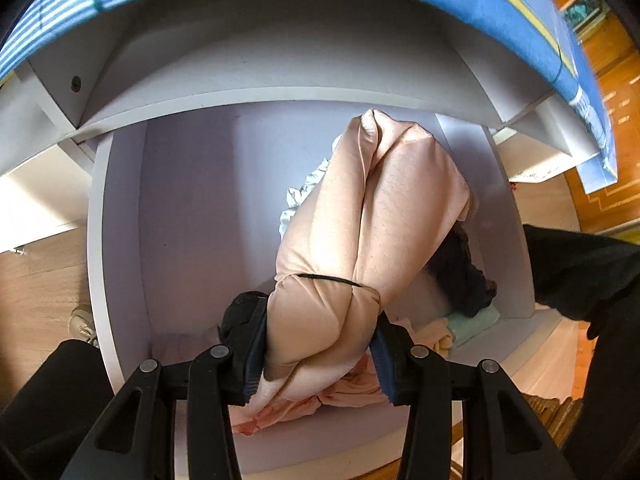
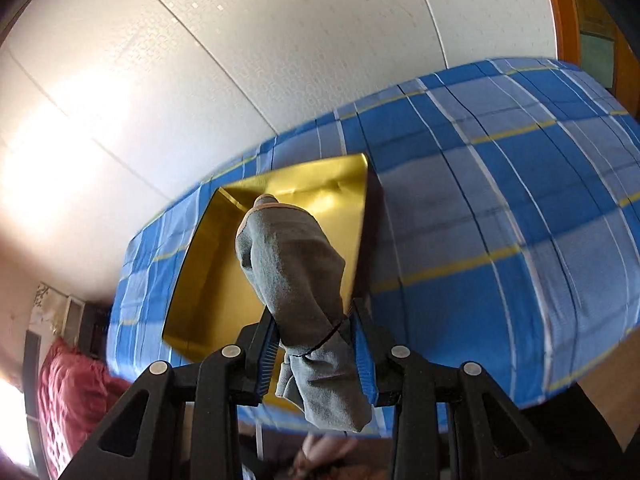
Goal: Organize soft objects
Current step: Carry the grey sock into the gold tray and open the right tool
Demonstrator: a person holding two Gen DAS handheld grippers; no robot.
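The peach garment [image 1: 372, 216], bundled and tied with a black band, hangs over the white drawer [image 1: 120, 240], clenched in the left gripper [image 1: 320, 344]. The grey sock [image 2: 296, 280] hangs over the gold box [image 2: 208, 272] on the blue plaid bed [image 2: 500, 208], clenched in the right gripper [image 2: 316, 352].

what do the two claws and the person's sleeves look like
Both claws, left and right, are black plastic linkages with round silver pivot pins and cut-out slots. Their fingers carry ribbed blue pads edged in black. A loose black sleeve shows beside the left claw. No cables visible.
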